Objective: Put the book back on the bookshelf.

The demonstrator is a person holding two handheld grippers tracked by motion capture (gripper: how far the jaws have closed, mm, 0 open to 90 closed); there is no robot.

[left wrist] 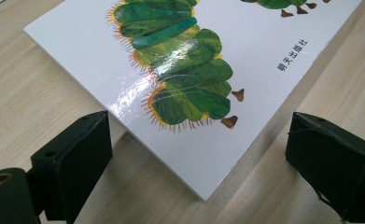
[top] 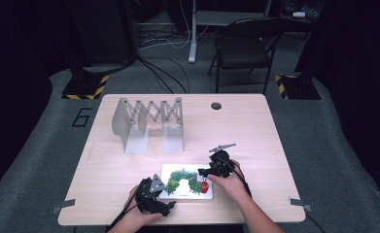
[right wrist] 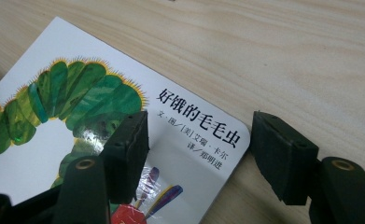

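Claws sit at both ends of our picture book [top: 186,181], which lies flat on the table [top: 255,126] near us. On the left, our left gripper [top: 167,206] has its jaws apart around the book's corner, not squeezing. On the right, our right gripper [top: 204,173] is open too, one jaw over the cover. We have not lifted anything yet. Up close we can read the title [right wrist: 200,124]; from above we see the metal rack [top: 147,124].
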